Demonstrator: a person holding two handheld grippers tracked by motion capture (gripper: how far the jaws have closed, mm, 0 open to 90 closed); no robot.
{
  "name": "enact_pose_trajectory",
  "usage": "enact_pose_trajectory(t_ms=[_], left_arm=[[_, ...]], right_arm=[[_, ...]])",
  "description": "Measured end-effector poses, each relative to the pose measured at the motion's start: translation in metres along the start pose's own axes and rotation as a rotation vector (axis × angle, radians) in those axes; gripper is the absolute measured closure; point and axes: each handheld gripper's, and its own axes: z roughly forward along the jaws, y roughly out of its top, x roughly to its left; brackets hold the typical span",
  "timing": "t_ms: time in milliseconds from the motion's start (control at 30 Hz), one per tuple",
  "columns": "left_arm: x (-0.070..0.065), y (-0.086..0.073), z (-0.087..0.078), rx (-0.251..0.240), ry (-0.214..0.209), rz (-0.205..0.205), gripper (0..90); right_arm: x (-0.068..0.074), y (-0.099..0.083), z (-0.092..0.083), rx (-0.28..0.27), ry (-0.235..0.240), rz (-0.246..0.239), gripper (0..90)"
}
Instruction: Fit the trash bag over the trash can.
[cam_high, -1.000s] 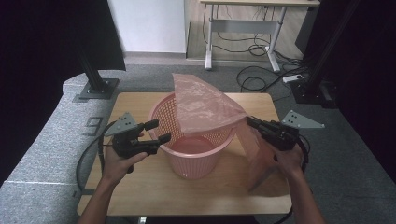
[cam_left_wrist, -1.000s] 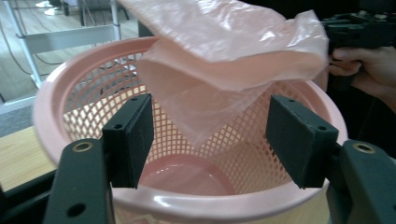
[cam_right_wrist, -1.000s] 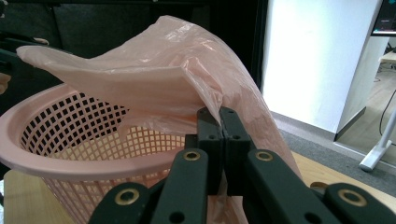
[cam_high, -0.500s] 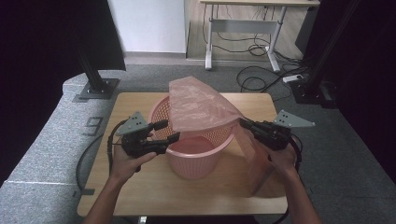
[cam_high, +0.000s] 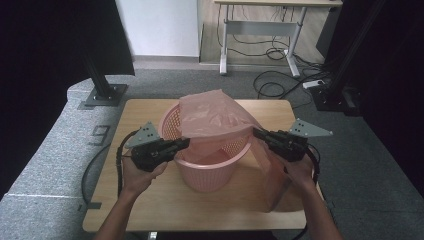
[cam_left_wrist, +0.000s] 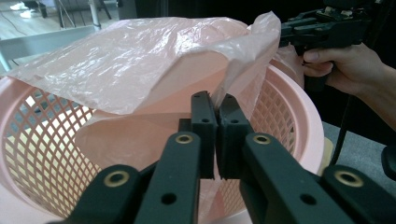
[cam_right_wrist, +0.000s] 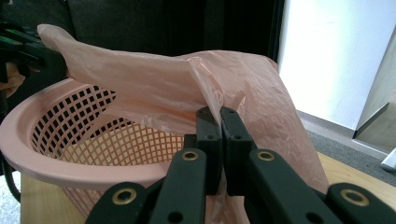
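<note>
My left gripper (cam_left_wrist: 215, 109) has just closed its jaws, pinching the pink bag's (cam_high: 215, 117) near-left edge; my right gripper (cam_right_wrist: 219, 122) pinches its right edge. Both forearms reach level from the near side, flanking the pink basket (cam_high: 207, 172) mid-table (cam_high: 135, 200), the bag draped over it.

One mark can be read: a large dark figure 9 (cam_high: 101, 134) on the grey mat (cam_high: 55, 150), just beside the left edge of the wooden table (cam_high: 150, 210), level with the basket (cam_high: 207, 172). Its top points to the far side. The basket, the bag and both tools bear no readable writing.
</note>
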Motion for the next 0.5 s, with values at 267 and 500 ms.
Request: enact_pose_trajectory(t_ms=[267, 500], left_arm=[[0.004, -0.004, 0.001, 0.016, 0.055, -0.036, 89.6], [0.011, -0.007, 0.0, 0.031, 0.054, -0.06, 89.7]], right_arm=[[-0.002, -0.002, -0.001, 0.016, -0.002, 0.027, 66.8], [-0.003, -0.005, -0.016, 0.063, -0.089, 0.089, 34.8]])
